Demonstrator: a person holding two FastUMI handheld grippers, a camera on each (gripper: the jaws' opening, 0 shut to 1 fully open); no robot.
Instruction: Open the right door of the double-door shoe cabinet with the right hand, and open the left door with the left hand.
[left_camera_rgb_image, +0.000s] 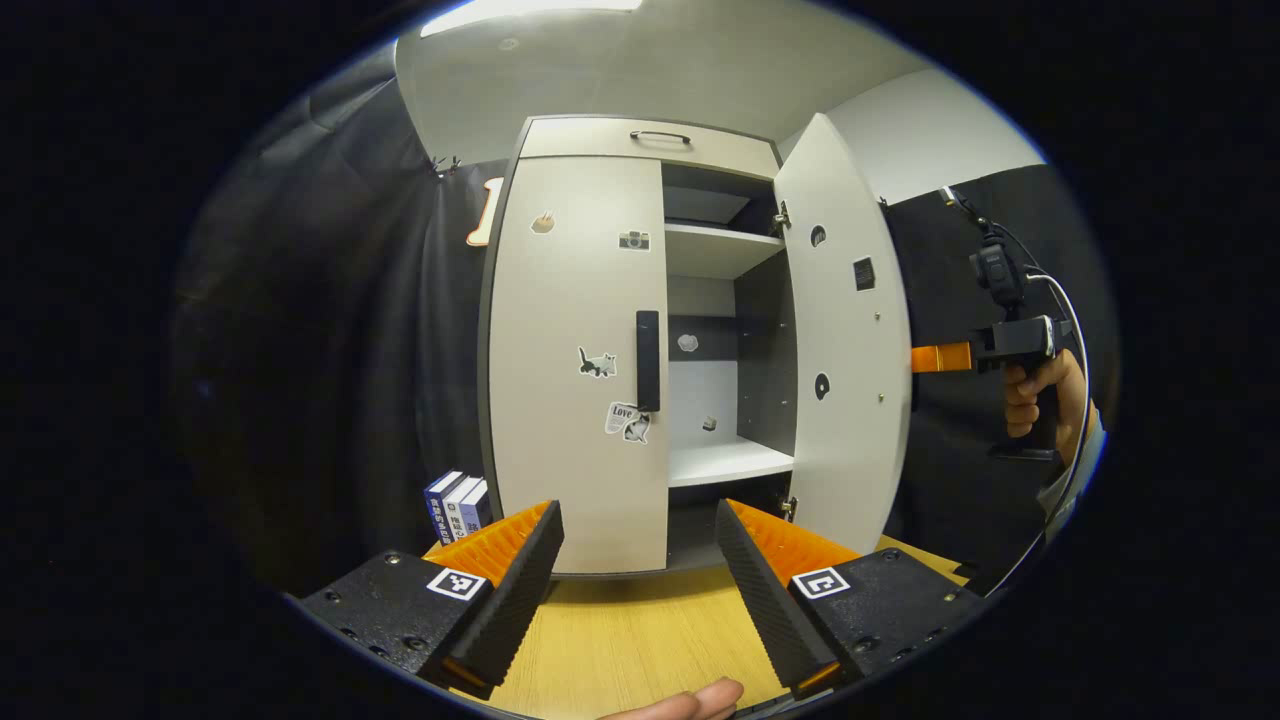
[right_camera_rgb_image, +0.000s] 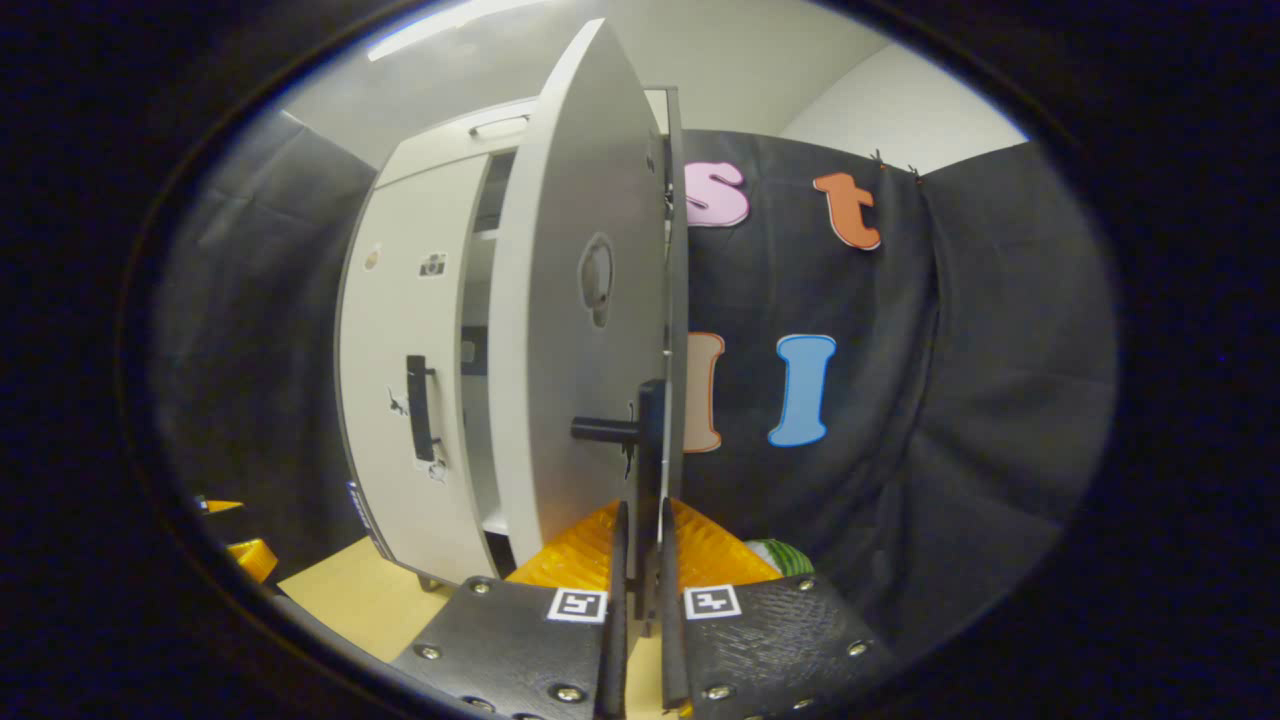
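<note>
We see the cabinet (left_camera_rgb_image: 590, 350) on the desk (left_camera_rgb_image: 620, 640). Right door (left_camera_rgb_image: 845, 340) swung open, left door (left_camera_rgb_image: 580, 360) closed. Our right tool (right_camera_rgb_image: 640, 560) clamps narrow on the right door's handle (right_camera_rgb_image: 650, 440). Left tool (left_camera_rgb_image: 640, 560) spread wide, hovering before the left door, near its handle (left_camera_rgb_image: 648, 360), touching nothing.

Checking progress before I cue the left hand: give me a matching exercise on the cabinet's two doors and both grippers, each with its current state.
Things:
1. right door
2. left door
3. right gripper
4. left gripper

States:
A. open, facing the cabinet, holding nothing
B. swung wide open
C. closed flat
D. clamped on a door handle

Pairs: 1-B, 2-C, 3-D, 4-A
</note>
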